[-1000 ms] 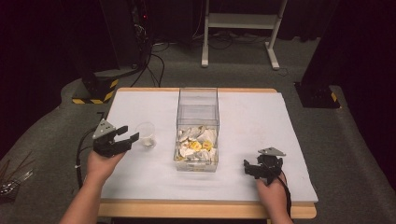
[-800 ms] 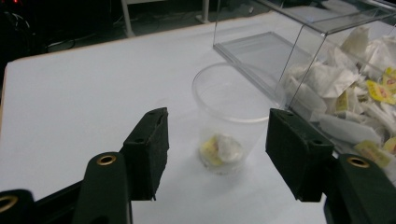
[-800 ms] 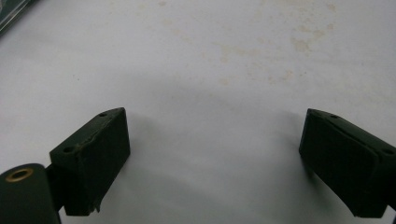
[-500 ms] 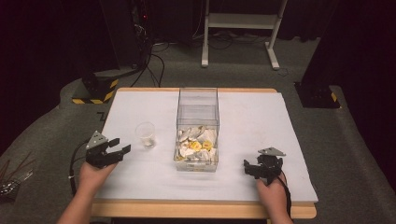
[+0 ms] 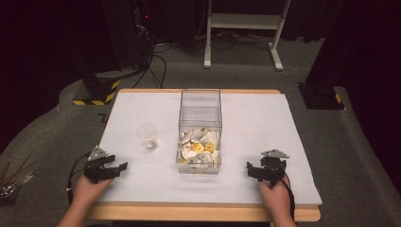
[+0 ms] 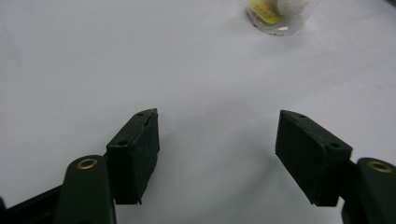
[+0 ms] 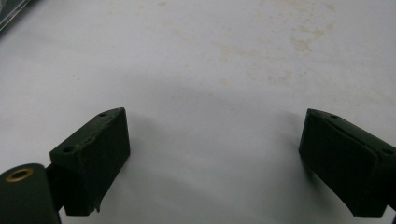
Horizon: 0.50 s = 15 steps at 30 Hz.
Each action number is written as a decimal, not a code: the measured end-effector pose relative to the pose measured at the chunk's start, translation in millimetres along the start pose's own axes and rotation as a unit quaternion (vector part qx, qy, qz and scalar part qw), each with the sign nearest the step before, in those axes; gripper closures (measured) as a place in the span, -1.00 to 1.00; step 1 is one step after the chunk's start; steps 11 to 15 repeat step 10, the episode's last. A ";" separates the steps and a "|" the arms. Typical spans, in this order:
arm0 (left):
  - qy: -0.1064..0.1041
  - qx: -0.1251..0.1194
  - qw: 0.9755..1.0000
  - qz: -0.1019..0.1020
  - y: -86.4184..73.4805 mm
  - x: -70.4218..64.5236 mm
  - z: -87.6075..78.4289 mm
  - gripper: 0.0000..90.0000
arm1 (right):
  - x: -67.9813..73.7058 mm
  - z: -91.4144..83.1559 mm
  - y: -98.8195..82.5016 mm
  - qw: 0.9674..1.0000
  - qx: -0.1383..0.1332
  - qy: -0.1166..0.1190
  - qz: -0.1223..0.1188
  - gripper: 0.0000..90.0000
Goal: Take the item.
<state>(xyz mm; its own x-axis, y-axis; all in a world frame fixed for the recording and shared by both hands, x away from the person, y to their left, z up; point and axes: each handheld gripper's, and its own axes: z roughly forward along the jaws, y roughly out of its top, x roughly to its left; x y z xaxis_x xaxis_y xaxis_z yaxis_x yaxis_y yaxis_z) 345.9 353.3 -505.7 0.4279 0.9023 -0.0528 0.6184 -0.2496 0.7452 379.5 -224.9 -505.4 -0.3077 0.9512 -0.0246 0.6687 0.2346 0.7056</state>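
A clear plastic cup (image 5: pixel 148 137) stands upright on the white table (image 5: pixel 246 118), left of a clear box (image 5: pixel 200 120) that holds white and yellow pieces. My left gripper (image 5: pixel 117 167) sits low near the front left edge, apart from the cup. In the left gripper view its jaws (image 6: pixel 217 126) have just been opening and stand wide with nothing between them. The cup's rounded base (image 6: pixel 275 16), holding a yellow and a white piece, shows far ahead. My right gripper (image 5: pixel 250 170) rests at the front right, open over bare table (image 7: pixel 215 121).
Beyond the table's far edge are a dark floor, cables (image 5: pixel 151 71), a white stand's legs (image 5: pixel 241 28) and a yellow-and-black striped base (image 5: pixel 97 92). Some thin metal rods (image 5: pixel 12 182) lie on the grey cover at the left.
My left gripper has drawn back from the cup toward the front left of the table and sunk lower, with the cup left standing. The right gripper has kept still.
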 end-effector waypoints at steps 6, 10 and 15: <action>0.023 0.002 0.999 0.022 -1.1 -7.0 1.4 -0.31 | 0.1 0.0 0.0 1.000 0.000 0.000 0.000 -0.81; 0.024 0.001 0.999 0.022 -1.3 -7.1 1.4 -0.31 | 0.0 0.0 0.0 1.000 0.000 0.000 0.000 -0.81; 0.024 0.001 0.999 0.022 -1.3 -7.1 1.4 -0.31 | 0.0 0.0 0.0 1.000 0.000 0.000 0.000 -0.81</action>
